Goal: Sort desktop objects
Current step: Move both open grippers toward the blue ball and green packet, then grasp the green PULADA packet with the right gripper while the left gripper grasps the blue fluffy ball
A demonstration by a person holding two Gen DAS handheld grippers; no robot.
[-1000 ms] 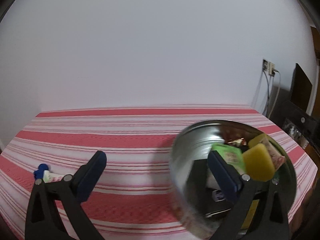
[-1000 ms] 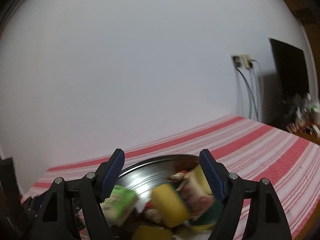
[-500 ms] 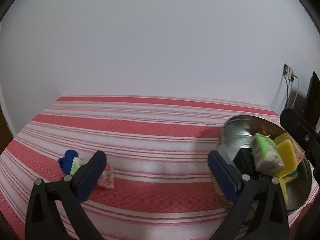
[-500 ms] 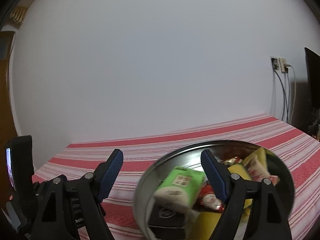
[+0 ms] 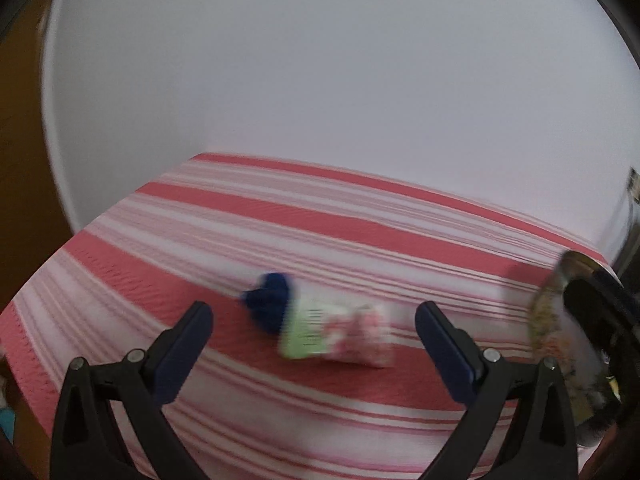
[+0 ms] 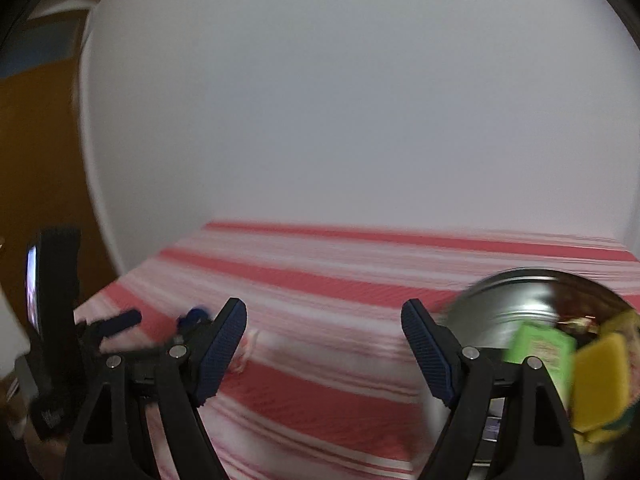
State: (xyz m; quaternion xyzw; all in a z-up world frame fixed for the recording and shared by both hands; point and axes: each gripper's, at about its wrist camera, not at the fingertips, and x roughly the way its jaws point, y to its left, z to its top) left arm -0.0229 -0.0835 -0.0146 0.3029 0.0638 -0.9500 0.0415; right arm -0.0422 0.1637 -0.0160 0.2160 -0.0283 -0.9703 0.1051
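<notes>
Left wrist view only: we see a blurred pink-and-green packet (image 5: pixel 338 334) lying flat on the cloth, touching a dark blue object (image 5: pixel 269 300) at its left end; both sit ahead of the left gripper (image 5: pixel 312 330), between the lines of its fingers.
Right wrist view only: we see into the metal bowl (image 6: pixel 516 300), holding a green box (image 6: pixel 540 346), a yellow sponge (image 6: pixel 600 380) and other things too smeared to name (the left view catches just its rim at the right edge).
Left gripper: jaws spread wide, nothing between the pads.
Right gripper (image 6: pixel 324 344): jaws spread wide and empty; the bowl sits just right of its right finger.
Also in the right view: we see the other gripper's black body low at the left edge.
Surface: a red-and-white striped tablecloth (image 5: pixel 360 232).
Room: a plain white wall (image 6: pixel 340 100) behind; brown panelling at far left.
</notes>
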